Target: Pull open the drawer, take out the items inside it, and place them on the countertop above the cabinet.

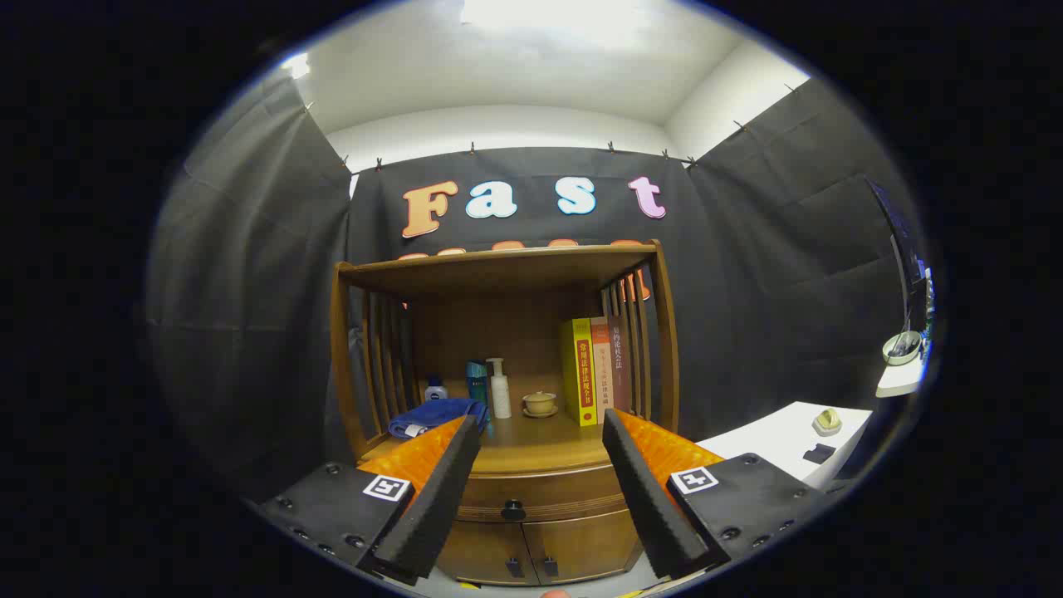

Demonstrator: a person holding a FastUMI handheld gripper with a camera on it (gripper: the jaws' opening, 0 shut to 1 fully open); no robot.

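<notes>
Fingers spread, nothing held; gripper (540,465) aimed at the closed drawer (540,492).

Drawer knob (513,508) sits between and beyond my fingers, well apart, so I judge the pull not yet begun. Countertop (540,444) above carries a blue towel (436,414), pump bottle (500,390), yellow book (579,371); middle looks free for items.

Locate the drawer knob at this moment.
In the gripper view, the drawer knob sits centred on the closed drawer front, under the countertop and above the two cabinet doors, beyond and between the open tool fingers.
</notes>
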